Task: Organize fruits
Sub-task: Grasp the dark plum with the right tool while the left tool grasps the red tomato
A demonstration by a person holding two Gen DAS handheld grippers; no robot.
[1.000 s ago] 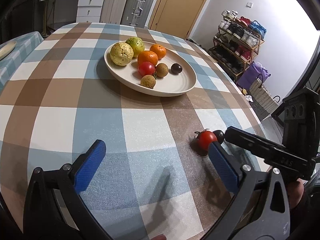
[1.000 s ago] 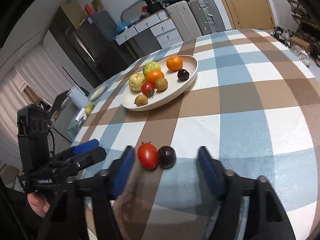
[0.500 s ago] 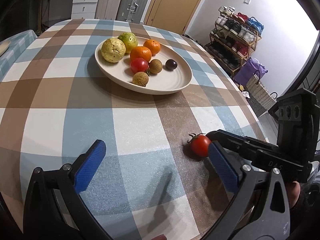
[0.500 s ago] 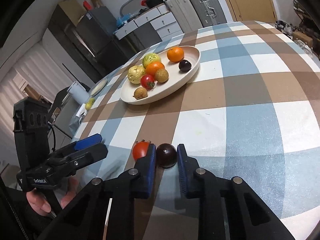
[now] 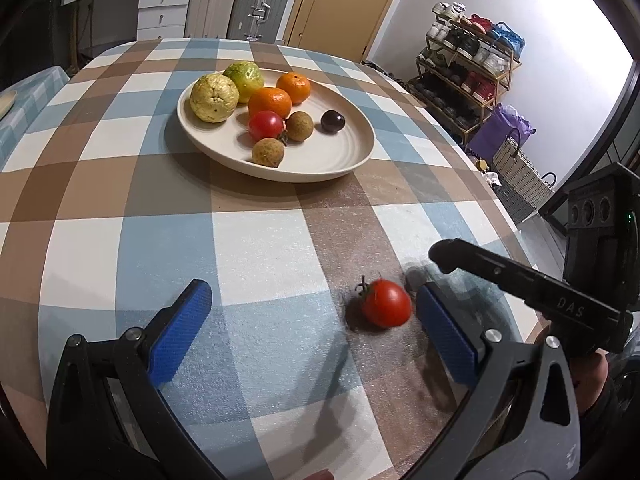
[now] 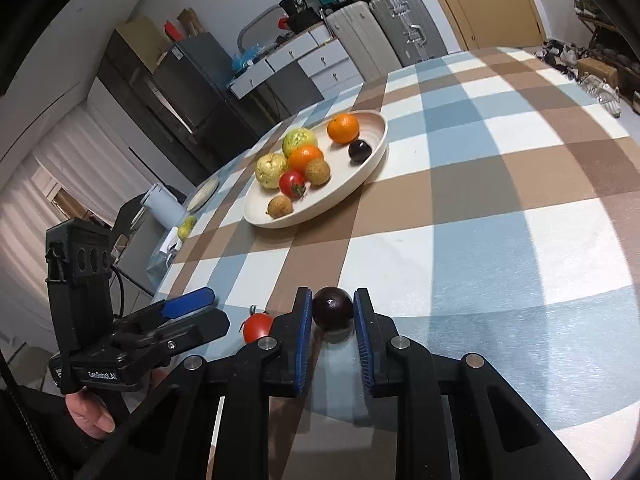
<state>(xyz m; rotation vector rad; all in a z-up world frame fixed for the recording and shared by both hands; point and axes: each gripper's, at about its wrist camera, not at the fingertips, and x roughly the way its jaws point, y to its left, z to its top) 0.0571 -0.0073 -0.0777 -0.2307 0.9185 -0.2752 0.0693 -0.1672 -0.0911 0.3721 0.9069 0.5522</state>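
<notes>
Change since the earlier frames: right gripper [image 6: 330, 310], formerly spread wide around two fruits, has closed on the dark plum [image 6: 333, 313] and lifted it just clear of the checked tablecloth [image 6: 500, 240]; a shadow lies beneath the fruit.

Right gripper: blue pads [image 6: 303, 316] pressed to both sides of the plum, near the tips.

Left gripper [image 5: 312, 312]: jaws spread wide, holding nothing.

Loose tomato [image 5: 385, 303]: on the cloth between the left gripper's fingers, just beside its right-hand pad [image 5: 444, 330]; immediately left of the right gripper.

Plate [image 5: 344, 160]: well ahead of both grippers, carrying guavas, oranges, a tomato, two brown fruits and another dark plum.
</notes>
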